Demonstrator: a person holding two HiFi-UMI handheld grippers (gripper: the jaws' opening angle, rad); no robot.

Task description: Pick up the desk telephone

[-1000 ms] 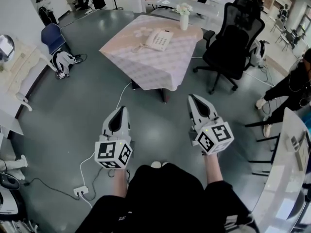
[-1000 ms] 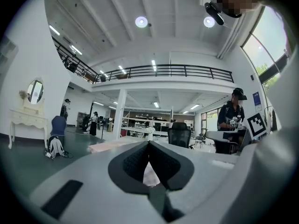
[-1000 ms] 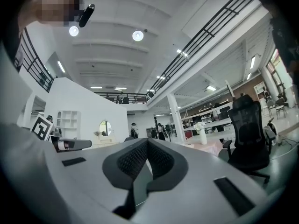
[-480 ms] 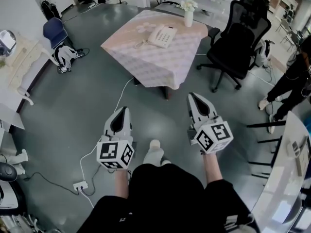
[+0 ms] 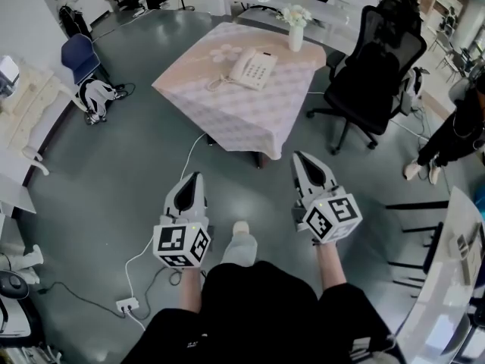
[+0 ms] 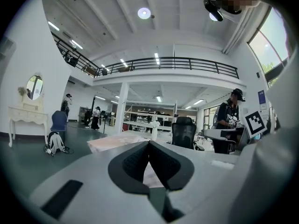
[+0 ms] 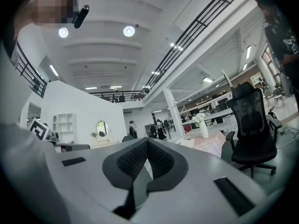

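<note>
A white desk telephone [image 5: 253, 68] lies on a table with a pale checked cloth [image 5: 227, 105], far ahead of me in the head view. My left gripper [image 5: 196, 176] and right gripper [image 5: 298, 156] are held side by side over the grey floor, well short of the table, both shut and empty. In the left gripper view the shut jaws [image 6: 149, 143] point level at the clothed table [image 6: 117, 141]. The right gripper view shows its shut jaws [image 7: 147, 141] with the table [image 7: 208, 146] off to the right.
A white vase of flowers [image 5: 295, 32] stands at the table's far edge. A black office chair [image 5: 371, 74] is right of the table. White cables [image 5: 163, 226] run over the floor to a power strip [image 5: 126, 305]. A person [image 5: 455, 131] stands at right; a backpack [image 5: 97, 95] lies at left.
The table and telephone have come a little nearer in the head view as I walk towards them. Both grippers stay shut, side by side.
</note>
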